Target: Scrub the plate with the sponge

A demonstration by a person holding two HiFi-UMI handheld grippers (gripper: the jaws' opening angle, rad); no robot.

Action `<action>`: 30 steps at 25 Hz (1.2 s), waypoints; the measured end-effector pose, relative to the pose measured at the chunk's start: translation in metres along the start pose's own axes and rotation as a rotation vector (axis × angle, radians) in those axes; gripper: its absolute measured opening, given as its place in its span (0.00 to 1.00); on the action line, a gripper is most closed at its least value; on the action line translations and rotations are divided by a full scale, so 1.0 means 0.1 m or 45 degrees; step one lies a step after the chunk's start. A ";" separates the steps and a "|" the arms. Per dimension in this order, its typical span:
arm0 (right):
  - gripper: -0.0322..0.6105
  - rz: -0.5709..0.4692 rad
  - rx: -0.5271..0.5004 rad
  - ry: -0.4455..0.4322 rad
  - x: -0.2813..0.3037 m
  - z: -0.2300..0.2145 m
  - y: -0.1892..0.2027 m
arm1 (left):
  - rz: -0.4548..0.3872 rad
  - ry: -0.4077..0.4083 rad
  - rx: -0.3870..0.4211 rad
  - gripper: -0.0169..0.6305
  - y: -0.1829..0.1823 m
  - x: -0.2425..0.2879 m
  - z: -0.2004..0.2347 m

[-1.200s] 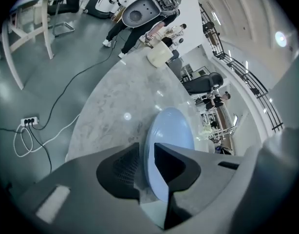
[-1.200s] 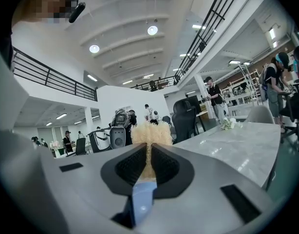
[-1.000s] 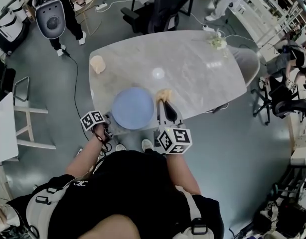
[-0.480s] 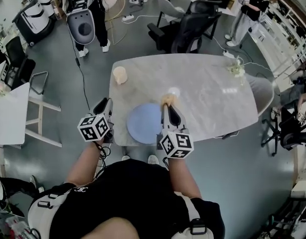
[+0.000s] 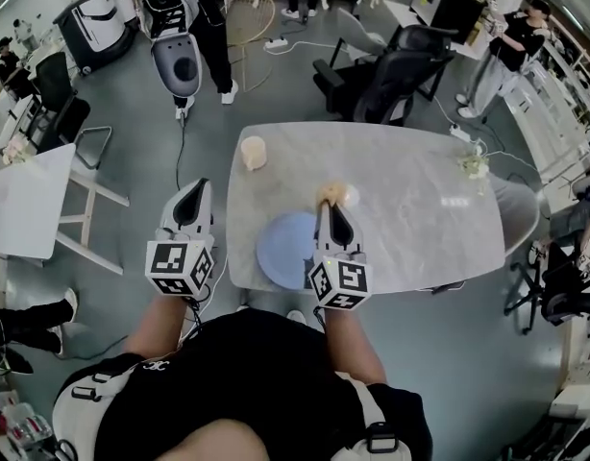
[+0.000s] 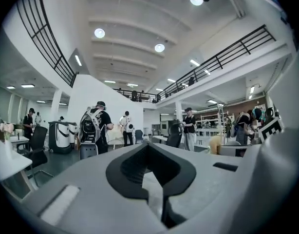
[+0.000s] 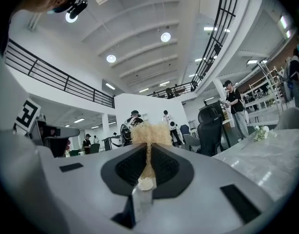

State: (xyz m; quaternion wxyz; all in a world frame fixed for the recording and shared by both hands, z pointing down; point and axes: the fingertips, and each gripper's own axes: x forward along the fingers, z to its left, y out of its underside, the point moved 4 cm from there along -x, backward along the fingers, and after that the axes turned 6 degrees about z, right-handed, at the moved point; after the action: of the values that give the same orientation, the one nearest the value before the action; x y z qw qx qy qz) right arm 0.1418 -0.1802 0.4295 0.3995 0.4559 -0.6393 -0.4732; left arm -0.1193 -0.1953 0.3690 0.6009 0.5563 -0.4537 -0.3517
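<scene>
The plate [image 5: 282,248], round and blue, lies on the table [image 5: 410,209] near the person in the head view. The right gripper [image 5: 331,207] is just beside it, pinching the tan sponge [image 5: 331,193]. The left gripper [image 5: 196,192] hangs over the floor, off the table. The left gripper view shows its 2 jaws pressed together, nothing between. The right gripper view shows jaws squeezing the fluffy sponge

Marble table [image 5: 410,176], beige cup [image 5: 254,152] — black chair [image 5: 391,70]

The grey marbled table [image 5: 410,190] bears a blue plate [image 5: 283,248], a tan object [image 5: 253,152] and pale flowers [image 5: 471,166].
</scene>
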 end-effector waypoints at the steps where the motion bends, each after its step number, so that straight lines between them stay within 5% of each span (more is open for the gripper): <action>1: 0.10 0.011 -0.015 0.002 0.01 0.01 0.01 | 0.009 0.000 -0.006 0.03 0.00 0.01 0.01; 30: 0.10 -0.043 -0.153 0.027 0.02 0.07 -0.20 | 0.076 0.035 -0.060 0.03 0.28 0.09 -0.04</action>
State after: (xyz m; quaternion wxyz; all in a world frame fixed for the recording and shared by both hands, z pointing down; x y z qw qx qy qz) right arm 0.1390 -0.1828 0.4087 0.4248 0.4469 -0.5977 -0.5125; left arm -0.1145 -0.1984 0.3985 0.6303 0.5329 -0.4533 -0.3365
